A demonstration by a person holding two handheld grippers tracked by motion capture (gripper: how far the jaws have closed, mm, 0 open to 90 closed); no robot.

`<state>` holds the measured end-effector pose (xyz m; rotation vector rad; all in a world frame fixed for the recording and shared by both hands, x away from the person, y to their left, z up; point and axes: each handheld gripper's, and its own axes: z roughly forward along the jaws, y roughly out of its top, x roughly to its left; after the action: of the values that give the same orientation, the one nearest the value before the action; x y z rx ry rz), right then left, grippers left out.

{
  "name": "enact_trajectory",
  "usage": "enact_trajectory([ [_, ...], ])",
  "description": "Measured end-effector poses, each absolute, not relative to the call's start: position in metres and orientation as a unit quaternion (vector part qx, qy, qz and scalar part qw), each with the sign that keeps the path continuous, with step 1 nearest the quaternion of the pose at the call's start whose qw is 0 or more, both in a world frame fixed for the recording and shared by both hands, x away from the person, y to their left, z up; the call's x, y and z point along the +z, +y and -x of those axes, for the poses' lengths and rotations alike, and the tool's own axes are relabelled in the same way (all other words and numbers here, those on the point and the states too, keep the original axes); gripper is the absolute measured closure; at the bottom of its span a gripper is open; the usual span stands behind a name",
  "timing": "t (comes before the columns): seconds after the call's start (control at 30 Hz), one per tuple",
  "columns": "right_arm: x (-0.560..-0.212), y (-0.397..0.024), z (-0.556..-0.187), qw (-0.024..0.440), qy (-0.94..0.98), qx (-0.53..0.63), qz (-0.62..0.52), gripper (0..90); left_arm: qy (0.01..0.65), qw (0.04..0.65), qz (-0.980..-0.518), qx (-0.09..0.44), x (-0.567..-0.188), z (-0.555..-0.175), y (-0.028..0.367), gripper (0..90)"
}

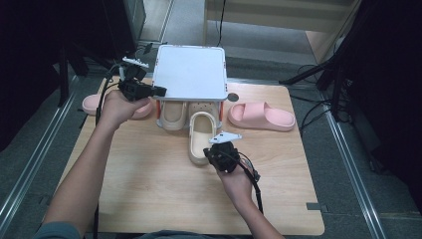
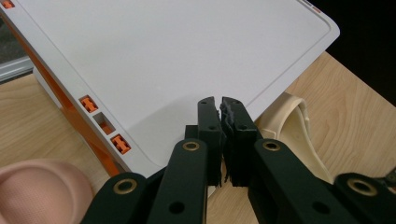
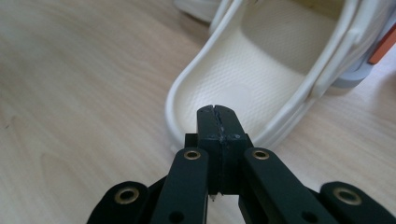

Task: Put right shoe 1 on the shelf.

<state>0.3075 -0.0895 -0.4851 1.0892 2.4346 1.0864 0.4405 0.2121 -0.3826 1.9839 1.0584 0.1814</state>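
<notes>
A white rack with orange clips [image 1: 189,72] stands at the far middle of the table. One cream clog [image 1: 171,114] sits under the rack's top. A second cream clog [image 1: 200,137] lies half out in front. My left gripper [image 1: 161,91] is shut with nothing between its pads, its tips [image 2: 219,105] over the front left corner of the rack's white top [image 2: 163,56]. My right gripper [image 1: 211,152] is shut too, its tips [image 3: 217,112] just above the heel rim of the outer clog [image 3: 233,79]. I see nothing between its pads.
A pink slide [image 1: 261,117] lies right of the rack. Another pink slide [image 1: 94,104] lies left of it, partly behind my left hand, and its toe [image 2: 42,186] shows in the left gripper view. Bare wooden table [image 1: 159,189] stretches toward the near edge.
</notes>
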Motion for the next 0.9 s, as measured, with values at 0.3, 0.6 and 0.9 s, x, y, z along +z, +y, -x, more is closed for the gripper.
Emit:
enact_trajectory([
  [0.3,-0.511,-0.082,-0.287,0.095,0.858,0.345,-0.369,90.0,0.423,0.429,-0.794,0.074,-0.383,-0.440,0.210,87.4],
  [0.6,-0.505,-0.077,-0.298,0.134,0.862,0.337,-0.353,90.0,0.422,0.430,-0.795,0.073,-0.383,-0.441,0.211,87.8],
  [0.9,-0.500,-0.073,-0.332,0.160,0.855,0.331,-0.366,90.0,0.423,0.431,-0.794,0.071,-0.383,-0.441,0.212,87.7],
])
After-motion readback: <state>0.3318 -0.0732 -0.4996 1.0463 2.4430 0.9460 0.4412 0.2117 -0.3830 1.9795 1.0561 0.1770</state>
